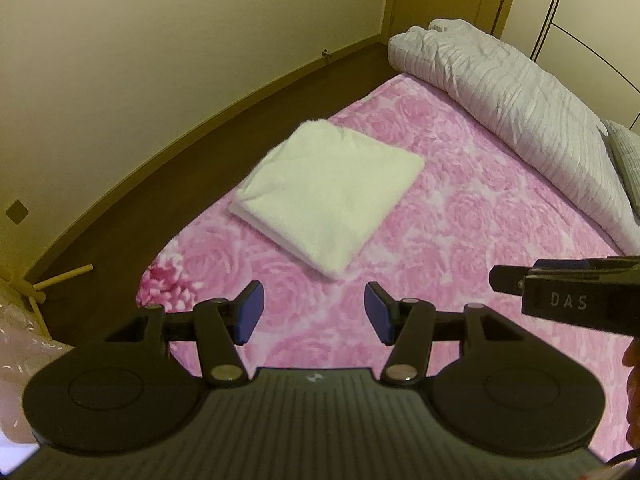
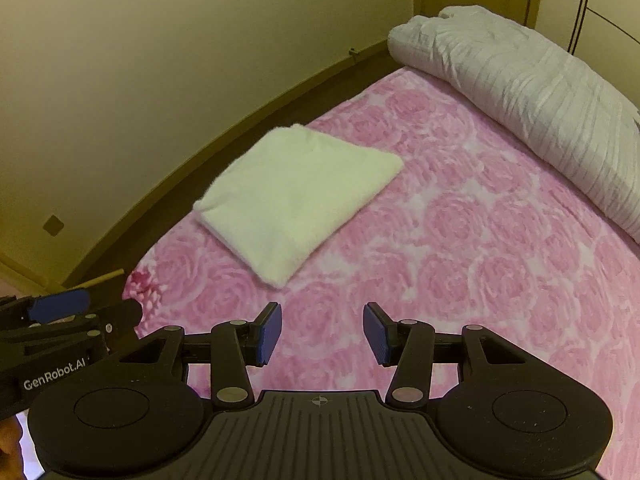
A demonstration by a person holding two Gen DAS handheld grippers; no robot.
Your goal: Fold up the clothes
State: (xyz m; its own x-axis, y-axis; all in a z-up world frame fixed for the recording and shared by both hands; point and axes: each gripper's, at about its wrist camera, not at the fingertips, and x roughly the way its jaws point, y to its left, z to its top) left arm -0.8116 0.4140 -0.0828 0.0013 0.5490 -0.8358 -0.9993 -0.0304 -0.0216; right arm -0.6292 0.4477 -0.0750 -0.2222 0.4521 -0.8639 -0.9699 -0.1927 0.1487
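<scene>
The white towel (image 1: 326,196) is lying already folded into a neat square on the pink blanket (image 1: 460,232), near the bed's left edge. It's looking fluffy, light and floppy, so I'm guessing it'd sag if lifted by one corner; better to pinch both near corners through all the layers. I'm holding my left gripper (image 1: 315,312) and right gripper (image 2: 322,333) side by side, angled down, short of the towel, both parted and gripping nothing.

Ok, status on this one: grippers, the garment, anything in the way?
Left gripper open, empty. Right gripper open, empty. White garment folded square on pink bedspread. Nothing in the way.
</scene>
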